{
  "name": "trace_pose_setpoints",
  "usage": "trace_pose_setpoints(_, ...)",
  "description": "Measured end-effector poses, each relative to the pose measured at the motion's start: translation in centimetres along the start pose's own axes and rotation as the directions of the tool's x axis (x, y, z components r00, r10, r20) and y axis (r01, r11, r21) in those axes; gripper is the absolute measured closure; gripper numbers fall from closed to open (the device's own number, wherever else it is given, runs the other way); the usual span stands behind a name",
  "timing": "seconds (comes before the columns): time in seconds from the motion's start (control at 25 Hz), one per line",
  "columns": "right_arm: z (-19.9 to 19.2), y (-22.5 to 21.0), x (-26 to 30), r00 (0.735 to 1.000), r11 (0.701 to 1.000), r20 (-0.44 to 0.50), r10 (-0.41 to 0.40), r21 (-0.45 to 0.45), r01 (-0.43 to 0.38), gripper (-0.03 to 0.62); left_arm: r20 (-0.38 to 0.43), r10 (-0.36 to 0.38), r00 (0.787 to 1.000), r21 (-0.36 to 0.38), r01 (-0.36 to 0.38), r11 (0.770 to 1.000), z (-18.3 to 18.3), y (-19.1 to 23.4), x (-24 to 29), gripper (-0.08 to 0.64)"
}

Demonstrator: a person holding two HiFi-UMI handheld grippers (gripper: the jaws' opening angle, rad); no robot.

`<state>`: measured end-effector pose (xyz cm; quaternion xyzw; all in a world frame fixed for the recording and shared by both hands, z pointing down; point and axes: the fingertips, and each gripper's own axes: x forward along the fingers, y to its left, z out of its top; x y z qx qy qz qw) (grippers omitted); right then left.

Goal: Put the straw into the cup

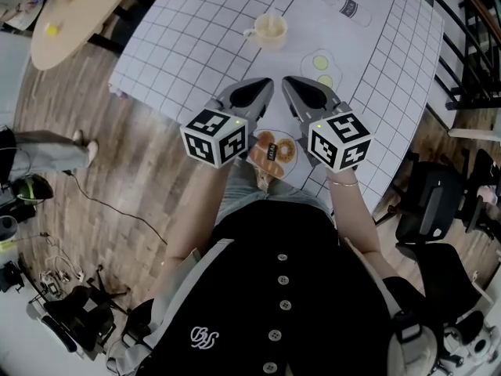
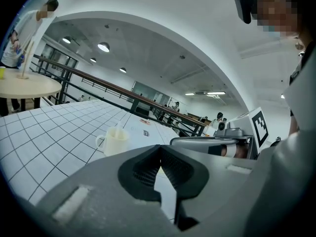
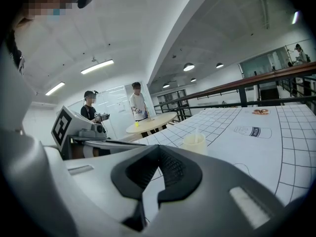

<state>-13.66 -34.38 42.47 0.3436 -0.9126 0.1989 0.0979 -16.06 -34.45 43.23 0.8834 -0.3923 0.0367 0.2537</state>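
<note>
A cream cup (image 1: 266,30) with a handle stands on the grid-patterned table (image 1: 196,37), toward the far side. A pale straw (image 3: 196,134) sticks up out of the cup (image 3: 194,143) in the right gripper view; the cup (image 2: 116,141) also shows in the left gripper view. My left gripper (image 1: 264,85) and right gripper (image 1: 290,84) hover side by side near the table's front edge, well short of the cup. Both point toward it. The jaws of my left gripper (image 2: 160,150) and my right gripper (image 3: 159,150) meet at the tips, with nothing between them.
The tablecloth carries printed pictures: a fried egg (image 1: 322,61), a bottle (image 1: 349,8), pastries (image 1: 275,151). A round wooden table (image 1: 74,10) stands at the left, black chairs (image 1: 427,206) at the right. Two people (image 3: 138,105) stand by the round table.
</note>
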Motion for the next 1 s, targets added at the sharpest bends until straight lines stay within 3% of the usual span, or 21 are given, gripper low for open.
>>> trace_pose_setpoints(0.32,-1.1,0.5,-0.2,1.000,1.000,-0.016,0.000,0.013,0.000,0.594,0.021,0.021,1.000,-0.001,-0.021,1.000,0.2,-0.6,-0.9,0.561)
trace_pose_setpoints(0.52,-1.1,0.6,-0.5,1.000,1.000,-0.003,0.001,0.028,-0.001,0.594,0.011,-0.022,1.000,0.006,0.022,1.000,-0.2,-1.7,-0.6,0.561)
trace_pose_setpoints(1.0,-1.8,0.8,-1.3,1.000,0.999,-0.008,-0.010,0.032,0.010,0.594,0.004,-0.043,0.999,0.012,0.043,0.999,-0.8,-2.7,-0.5,0.561)
